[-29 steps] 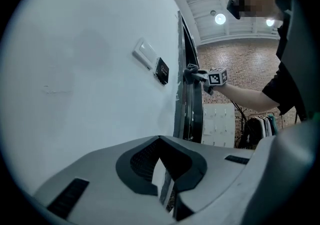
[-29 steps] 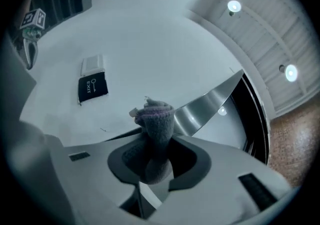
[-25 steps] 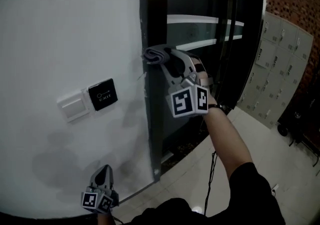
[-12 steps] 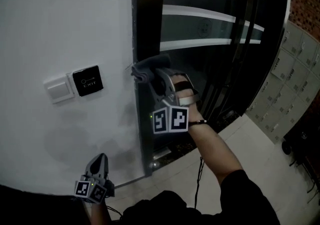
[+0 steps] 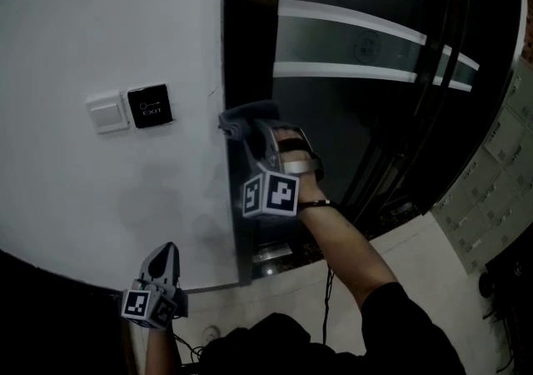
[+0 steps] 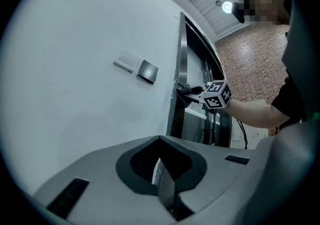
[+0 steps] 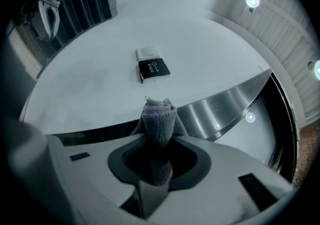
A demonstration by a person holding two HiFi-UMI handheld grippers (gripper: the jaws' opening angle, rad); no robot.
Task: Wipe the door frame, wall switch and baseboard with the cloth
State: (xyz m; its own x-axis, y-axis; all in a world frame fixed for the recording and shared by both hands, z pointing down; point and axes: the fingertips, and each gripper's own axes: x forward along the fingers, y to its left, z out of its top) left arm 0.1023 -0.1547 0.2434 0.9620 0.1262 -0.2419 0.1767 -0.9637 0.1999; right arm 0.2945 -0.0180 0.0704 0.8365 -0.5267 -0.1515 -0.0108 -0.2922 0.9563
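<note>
White wall fills the left of the scene and meets a dark steel door frame. Up at that frame, the right claw is clamped on a bunched grey cloth. The right gripper view shows the fabric pinched between both jaws, its folded end sticking out past the tips. That end lies at the frame's wall-side edge and seems to touch it. On the wall to the left, about level with the cloth, sits a black exit button with a white wall switch just beside it. The left claw hangs low near the foot of the wall, well apart from the cloth, its jaws pressed together with nothing between them. Beyond the frame, a glass door carries two pale stripes.
</note>
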